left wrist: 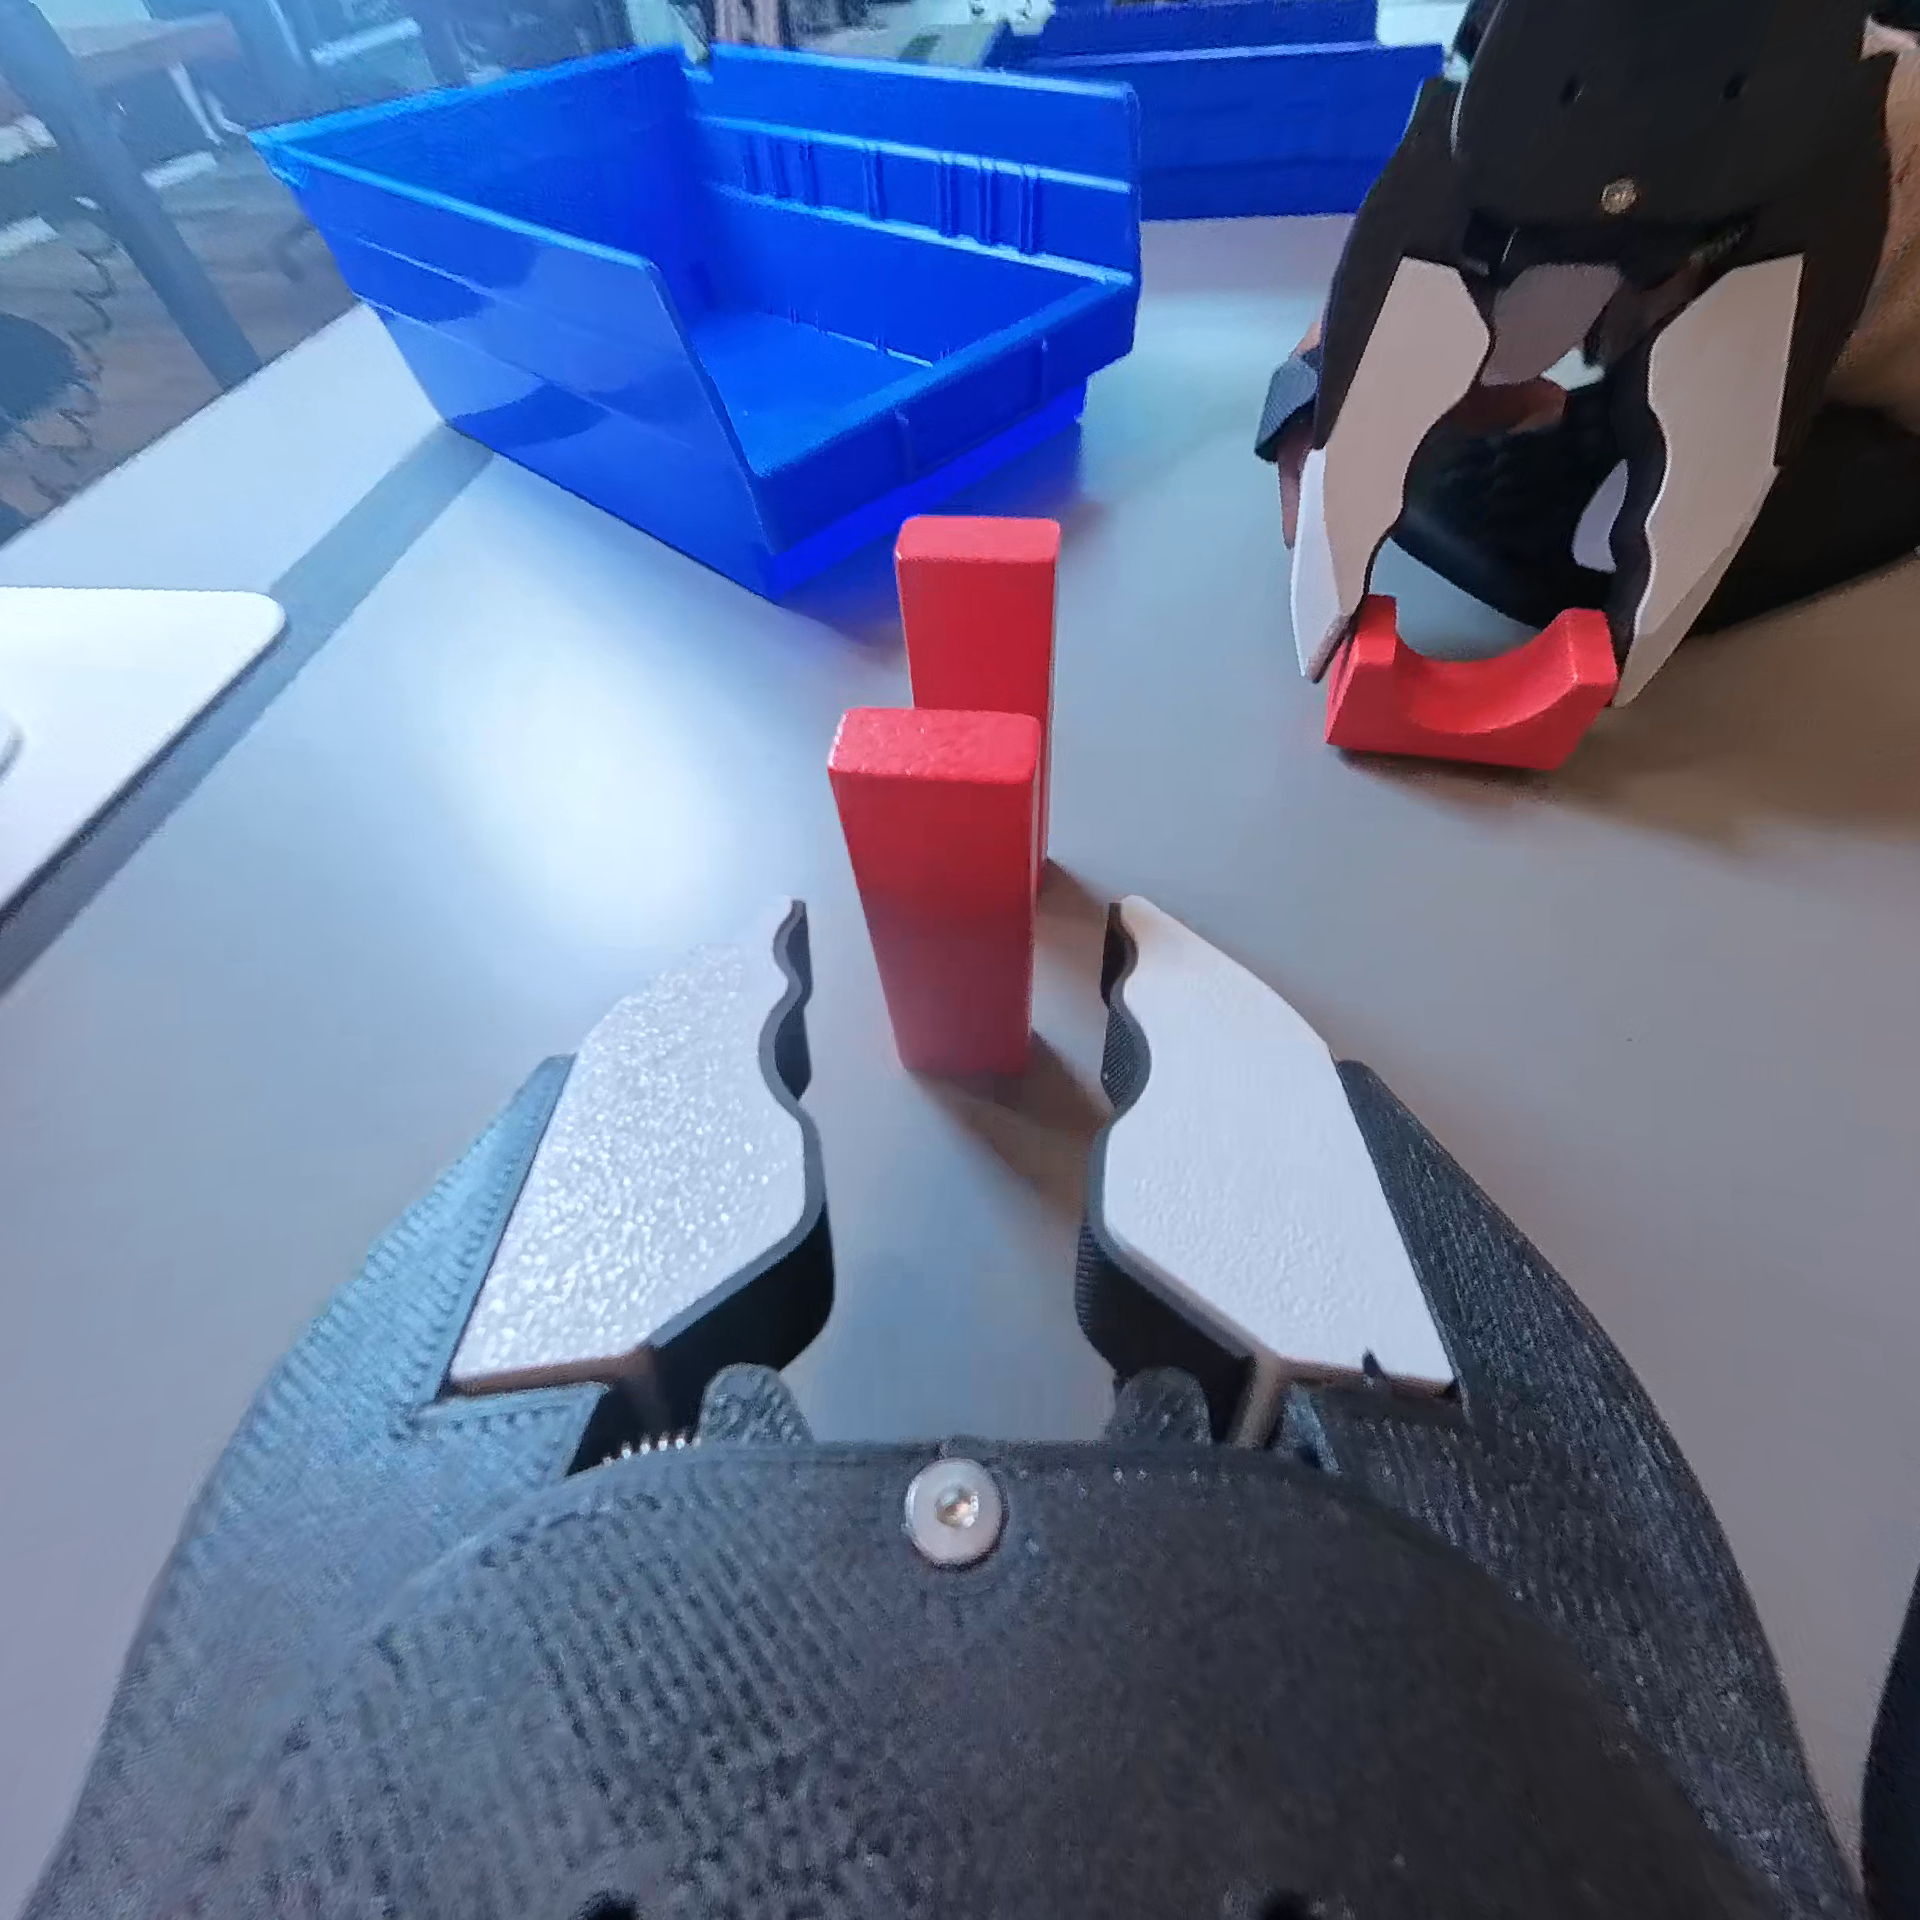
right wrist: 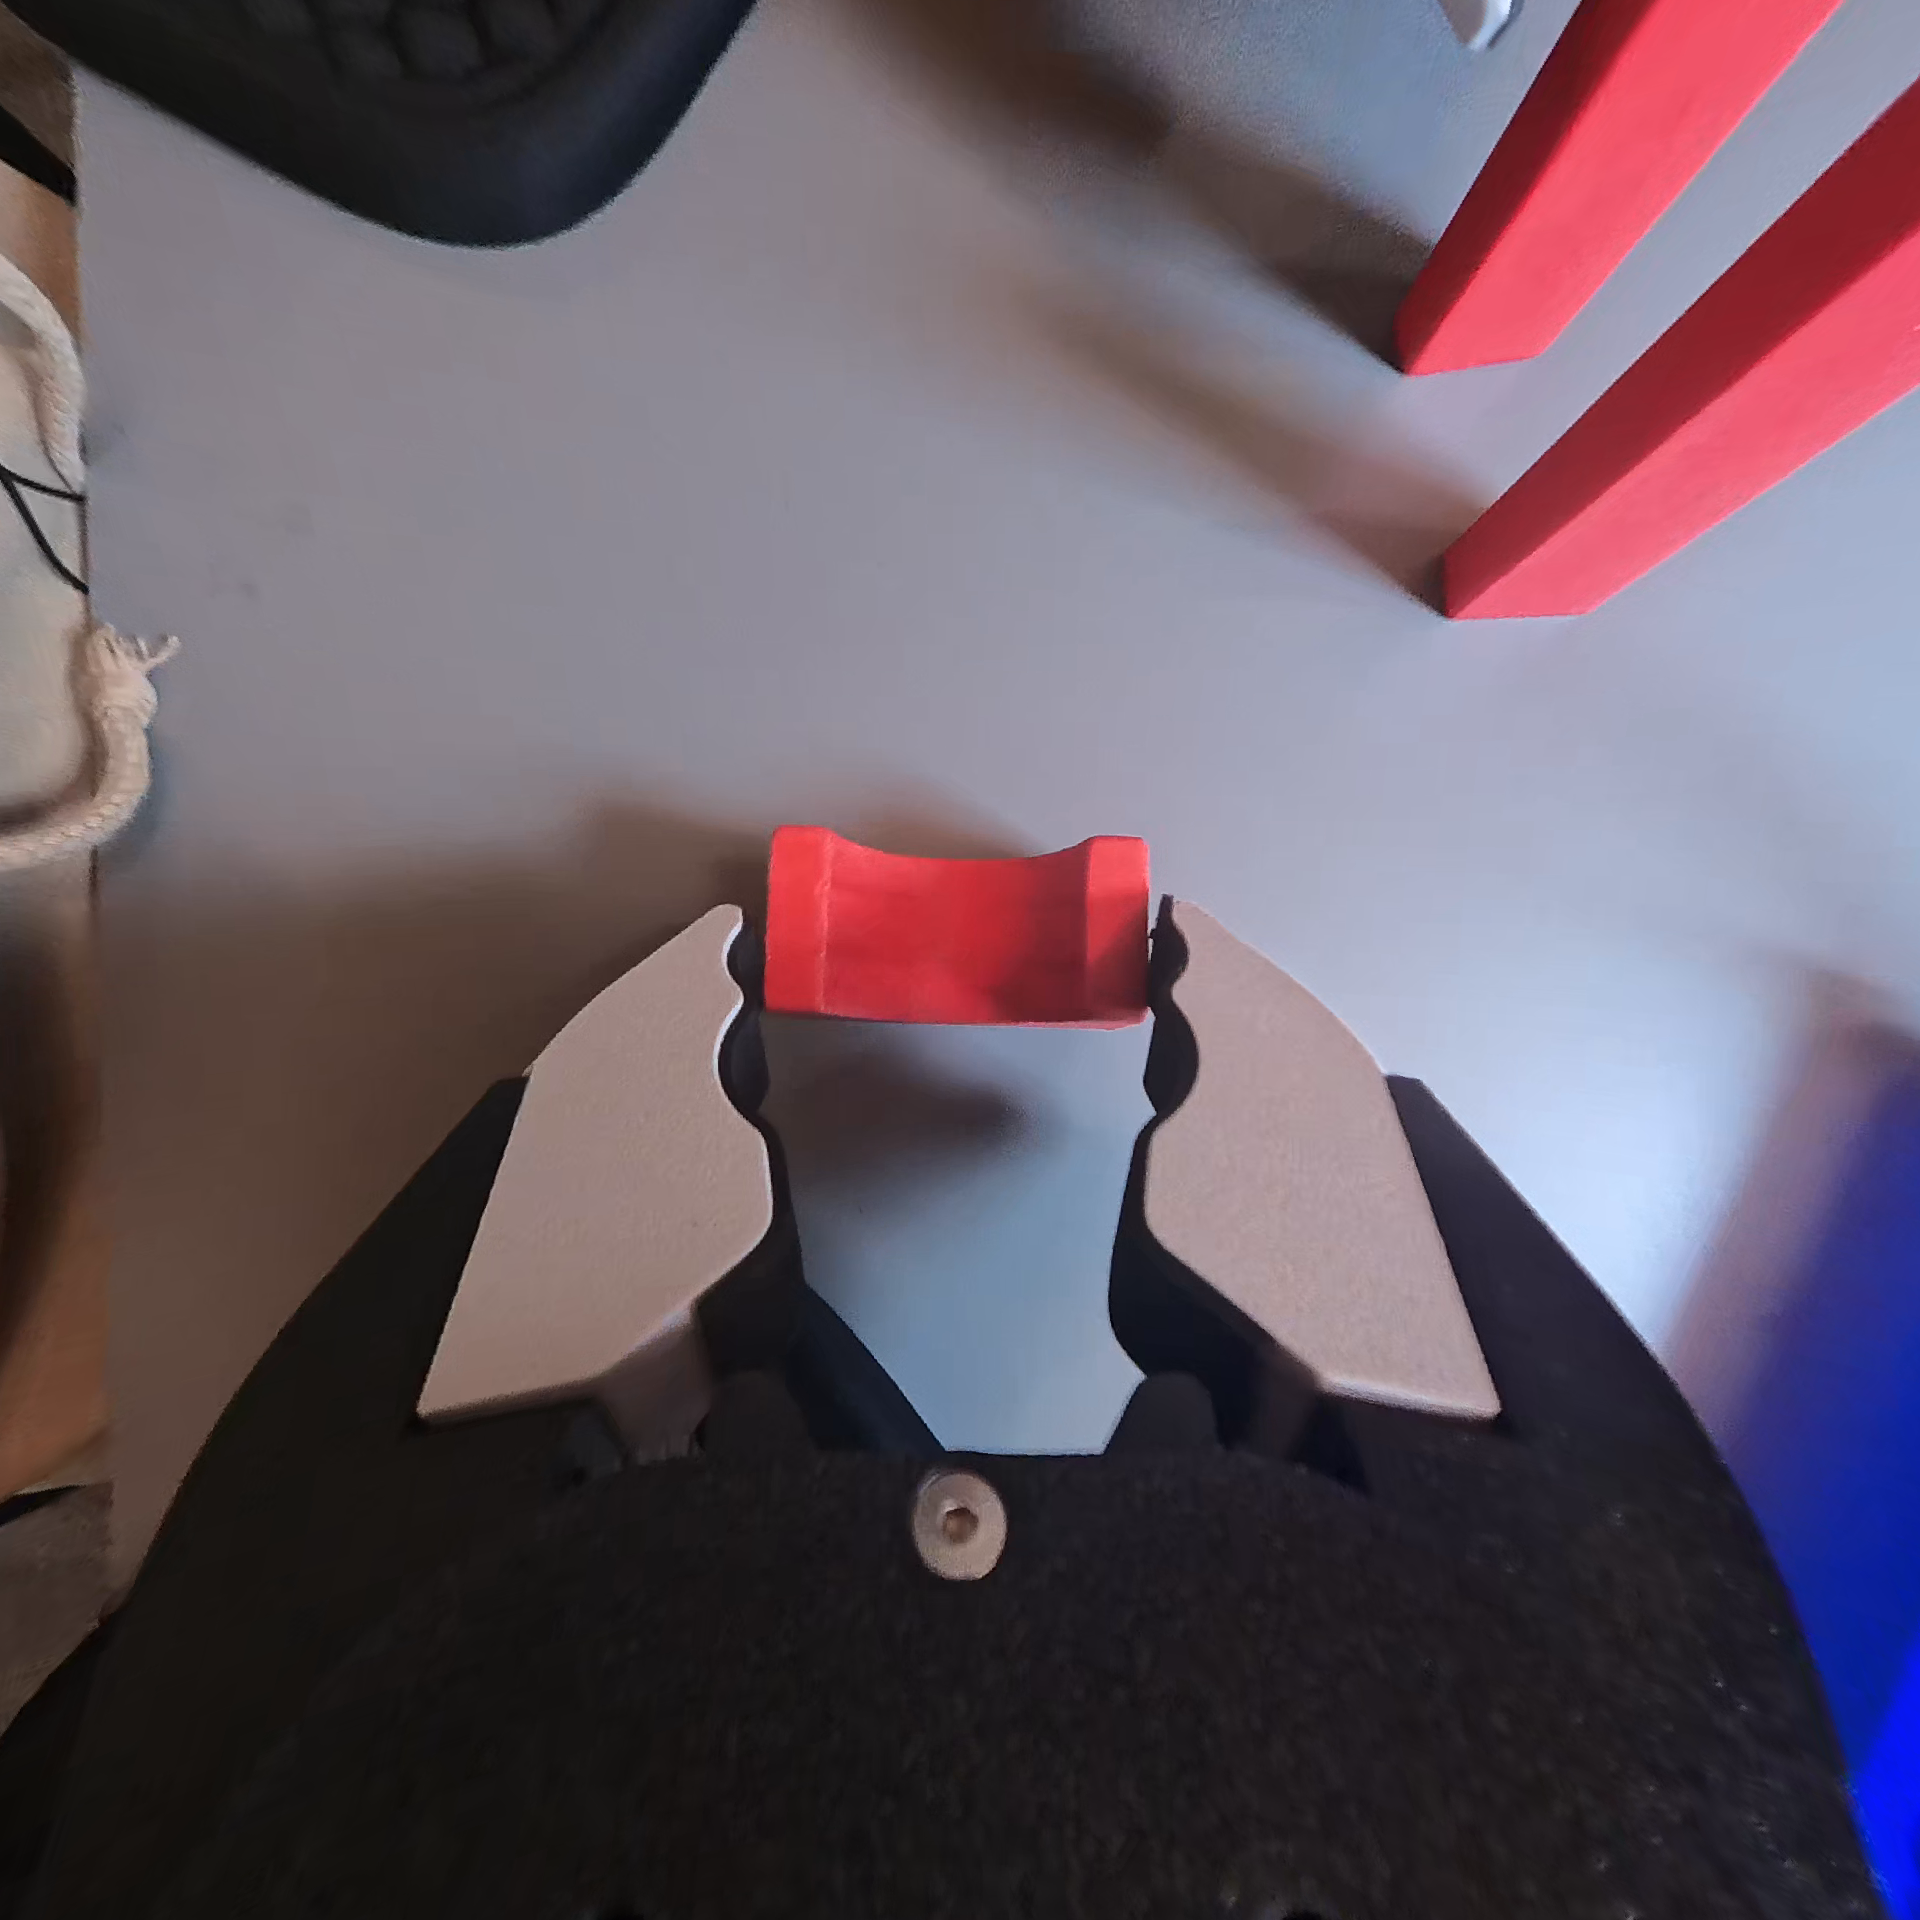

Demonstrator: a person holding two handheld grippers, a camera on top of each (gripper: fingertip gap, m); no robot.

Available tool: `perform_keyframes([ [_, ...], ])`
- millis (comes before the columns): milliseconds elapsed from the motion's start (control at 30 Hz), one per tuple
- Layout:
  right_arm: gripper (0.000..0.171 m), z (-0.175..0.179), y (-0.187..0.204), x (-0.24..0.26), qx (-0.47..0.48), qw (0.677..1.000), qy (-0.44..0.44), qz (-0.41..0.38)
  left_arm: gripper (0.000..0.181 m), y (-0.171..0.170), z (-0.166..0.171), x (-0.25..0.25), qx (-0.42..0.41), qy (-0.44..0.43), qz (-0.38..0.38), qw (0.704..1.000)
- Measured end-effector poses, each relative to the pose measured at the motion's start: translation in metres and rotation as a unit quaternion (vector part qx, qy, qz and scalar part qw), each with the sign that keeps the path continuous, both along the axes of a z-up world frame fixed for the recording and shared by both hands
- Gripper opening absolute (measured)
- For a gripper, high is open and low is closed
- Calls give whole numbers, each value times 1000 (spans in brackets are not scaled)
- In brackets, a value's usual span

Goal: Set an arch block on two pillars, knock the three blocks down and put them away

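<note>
Two red pillars stand upright on the grey table, the near pillar [left wrist: 940, 894] just in front of the far pillar [left wrist: 977, 623]. My left gripper [left wrist: 961, 914] is open, its fingertips either side of the near pillar's lower half without touching it. My right gripper [right wrist: 951, 930] is shut on the ends of the red arch block [right wrist: 956, 945], which sits hollow side up at table level. The arch block [left wrist: 1470, 696] and right gripper [left wrist: 1465, 634] also show to the right of the pillars. In the right wrist view the pillars [right wrist: 1600, 187] [right wrist: 1704, 416] are at the upper right.
A blue bin [left wrist: 727, 312] stands behind the pillars, open side toward them, and nothing shows inside. A white flat object [left wrist: 104, 707] lies at the left. A black object [right wrist: 416, 104] and a pale cord [right wrist: 62, 727] lie by the table's edge. The black object [right wrist: 416, 104] is about equally far from each gripper, around 20 cm.
</note>
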State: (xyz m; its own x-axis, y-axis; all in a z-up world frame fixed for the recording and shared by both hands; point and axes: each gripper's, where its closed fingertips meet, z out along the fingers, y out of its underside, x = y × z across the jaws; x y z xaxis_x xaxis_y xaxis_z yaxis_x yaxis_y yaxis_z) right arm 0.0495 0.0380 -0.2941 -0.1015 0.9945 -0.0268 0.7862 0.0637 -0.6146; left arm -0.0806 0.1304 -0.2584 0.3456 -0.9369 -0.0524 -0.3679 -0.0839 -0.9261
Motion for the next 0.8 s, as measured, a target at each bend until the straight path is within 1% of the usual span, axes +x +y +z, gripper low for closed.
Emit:
perform_keyframes([
  [133, 71, 13, 1, -4, -23, 999, 48, -6, 55, -7, 32, -12, 46, -33, 43, 997],
  [233, 71, 33, -1, -13, -58, 992, 115, -8, 51, -29, 58, -10, 90, -52, 53, 993],
  [333, 72, 61, -3, -24, -115, 973, 200, -20, 50, -62, 69, 12, 127, -52, 28, 990],
  [433, 71, 86, -7, -37, -173, 946, 271, -37, 49, -97, 70, 40, 135, -61, -8, 989],
  [500, 71, 101, -10, -46, -224, 921, 314, -50, 48, -112, 70, 55, 165, -49, -14, 985],
  [567, 71, 115, -15, -54, -293, 887, 352, -58, 46, -116, 73, 63, 219, -26, 4, 975],
  [700, 71, 133, -18, -67, -420, 805, 411, -81, 45, -112, 82, 64, 338, 20, 61, 939],
  [800, 71, 137, -16, -74, -481, 743, 451, -111, 42, -105, 86, 60, 367, 31, 97, 925],
])
